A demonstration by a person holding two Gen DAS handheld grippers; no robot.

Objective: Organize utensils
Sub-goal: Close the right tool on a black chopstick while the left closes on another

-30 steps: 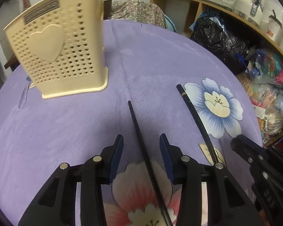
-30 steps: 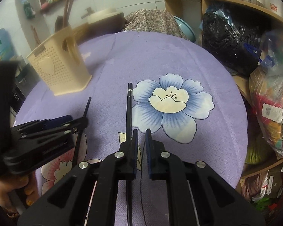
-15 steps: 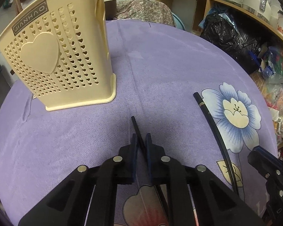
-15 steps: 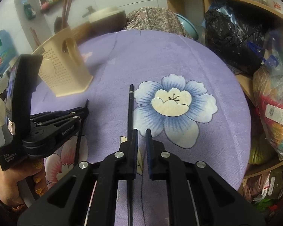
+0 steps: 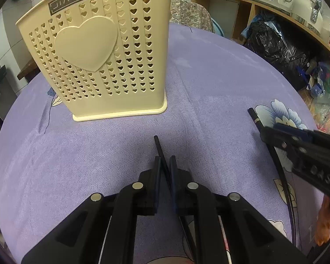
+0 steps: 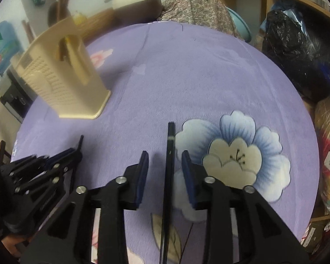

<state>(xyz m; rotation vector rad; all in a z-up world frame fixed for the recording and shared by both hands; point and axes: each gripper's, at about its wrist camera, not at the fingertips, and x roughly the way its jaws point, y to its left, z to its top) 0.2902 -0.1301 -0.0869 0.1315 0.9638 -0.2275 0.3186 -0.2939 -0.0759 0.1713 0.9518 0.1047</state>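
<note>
While both chopsticks are being dealt with at once, the step in hand looks like the pick-up stage of tidying them into the holder. The left hand-held gripper is seen closed tight on one black chopstick, whose tip pokes out a little past the pads and points toward the cream holder. That holder, full of heart-shaped holes, is stood upright on the purple flowered cloth of the worktop, toward its far left edge, and nothing can be made out inside it from these views.

The right hand-held gripper is a different story: its jaws have just been opening, and they are now parted with the second chopstick lying between them, touched by neither pad as far as can be told. That stick is laid flat on the cloth just beside the blue flower print, nearer the right edge of the worktop.

So, roughly, one stick is secured and one is loose. Next, it's guessed, the left stick has to be lifted, tipped upright and lowered through the holder's open top, which isn't visible from the left wrist, so the aim would be a bit blind. The right one would need to be re-gripped first, probably further along.
</note>
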